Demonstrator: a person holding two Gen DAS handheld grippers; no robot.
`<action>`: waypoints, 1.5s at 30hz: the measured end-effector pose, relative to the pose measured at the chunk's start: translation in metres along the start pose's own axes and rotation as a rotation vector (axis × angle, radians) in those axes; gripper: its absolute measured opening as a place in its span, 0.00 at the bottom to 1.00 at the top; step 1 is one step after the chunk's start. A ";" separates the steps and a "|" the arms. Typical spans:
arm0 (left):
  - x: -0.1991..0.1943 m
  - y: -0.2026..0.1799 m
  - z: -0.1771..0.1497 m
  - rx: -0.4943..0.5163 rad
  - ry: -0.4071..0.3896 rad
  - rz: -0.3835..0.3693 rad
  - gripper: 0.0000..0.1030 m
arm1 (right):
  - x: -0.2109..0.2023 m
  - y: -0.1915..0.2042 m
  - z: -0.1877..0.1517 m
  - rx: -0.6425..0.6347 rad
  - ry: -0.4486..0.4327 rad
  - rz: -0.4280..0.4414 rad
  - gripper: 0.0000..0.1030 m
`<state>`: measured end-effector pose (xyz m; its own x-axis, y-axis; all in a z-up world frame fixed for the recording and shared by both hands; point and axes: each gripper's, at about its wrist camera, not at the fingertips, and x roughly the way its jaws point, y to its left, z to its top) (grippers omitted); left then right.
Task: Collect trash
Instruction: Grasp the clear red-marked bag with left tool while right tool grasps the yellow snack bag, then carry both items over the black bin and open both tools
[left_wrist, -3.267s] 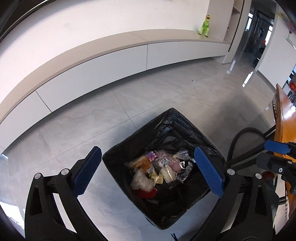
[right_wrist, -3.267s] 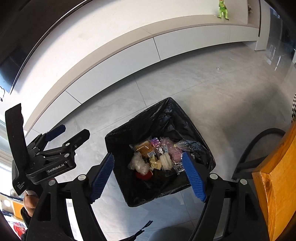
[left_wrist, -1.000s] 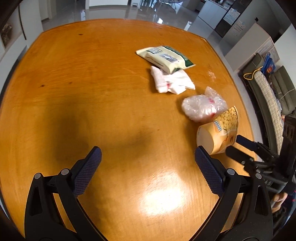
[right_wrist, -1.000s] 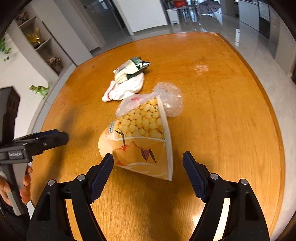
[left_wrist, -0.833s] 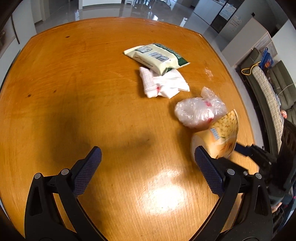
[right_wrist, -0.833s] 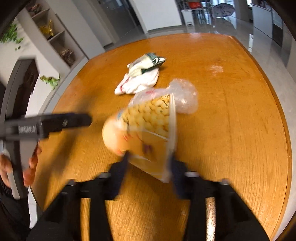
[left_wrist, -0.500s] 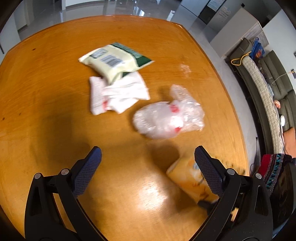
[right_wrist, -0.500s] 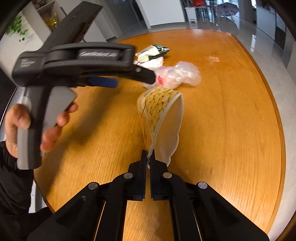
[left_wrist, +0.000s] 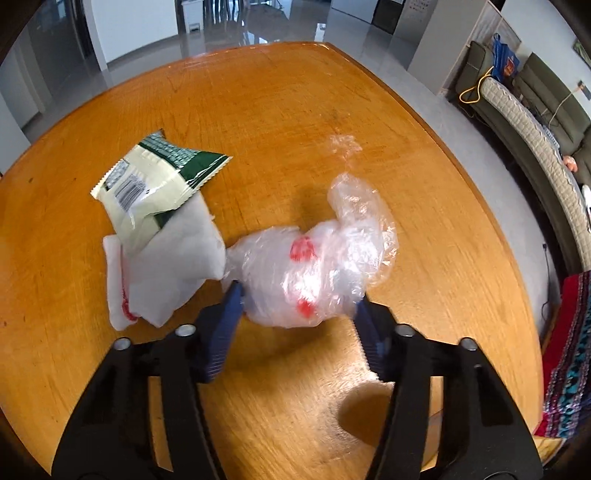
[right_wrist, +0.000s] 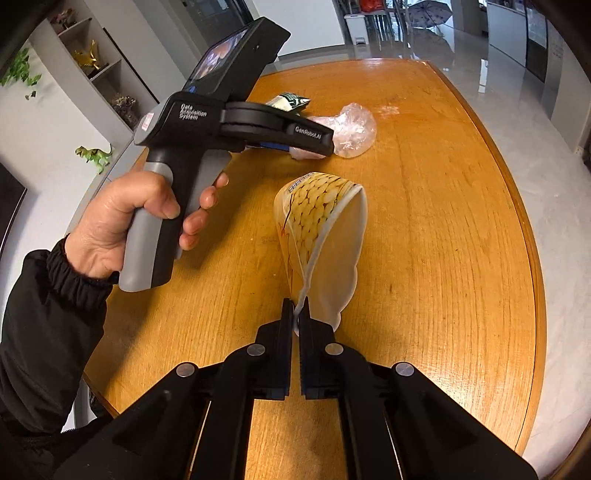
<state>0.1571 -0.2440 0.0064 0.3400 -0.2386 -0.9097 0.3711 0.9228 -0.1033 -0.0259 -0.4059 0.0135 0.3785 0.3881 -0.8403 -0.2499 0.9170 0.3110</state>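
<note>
A crumpled clear plastic bag (left_wrist: 317, 273) with red marks lies on the round wooden table (left_wrist: 280, 110). My left gripper (left_wrist: 299, 314) is closed around it, blue pads pressing both sides. The bag also shows in the right wrist view (right_wrist: 351, 129), beyond the left gripper's body (right_wrist: 221, 122). My right gripper (right_wrist: 295, 314) is shut on the rim of a yellow corn-print paper cup (right_wrist: 317, 236), held tilted above the table (right_wrist: 443, 221). A green-and-cream snack packet (left_wrist: 155, 181) and a white tissue wad (left_wrist: 166, 273) lie to the left of the bag.
The table's edge curves at the right, with grey floor beyond (left_wrist: 498, 155). A sofa (left_wrist: 535, 147) stands far right. In the right wrist view, shelves (right_wrist: 92, 74) and a toy dinosaur (right_wrist: 94, 155) are at the left.
My left gripper moved in over the plastic bag and closed on it. My right gripper closed on the cup's rim and lifted it. Both came from the bin to the table.
</note>
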 end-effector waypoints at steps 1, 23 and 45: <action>-0.004 0.003 -0.004 -0.002 -0.009 -0.012 0.46 | -0.001 0.006 0.000 -0.007 -0.002 -0.001 0.04; -0.210 0.144 -0.208 -0.165 -0.248 0.084 0.44 | 0.011 0.191 -0.041 -0.326 -0.004 0.146 0.04; -0.334 0.325 -0.564 -0.740 -0.297 0.412 0.44 | 0.076 0.499 -0.154 -0.864 0.221 0.420 0.04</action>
<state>-0.3235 0.3066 0.0499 0.5709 0.1806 -0.8009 -0.4465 0.8869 -0.1183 -0.2596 0.0673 0.0366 -0.0431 0.5601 -0.8273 -0.9243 0.2920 0.2458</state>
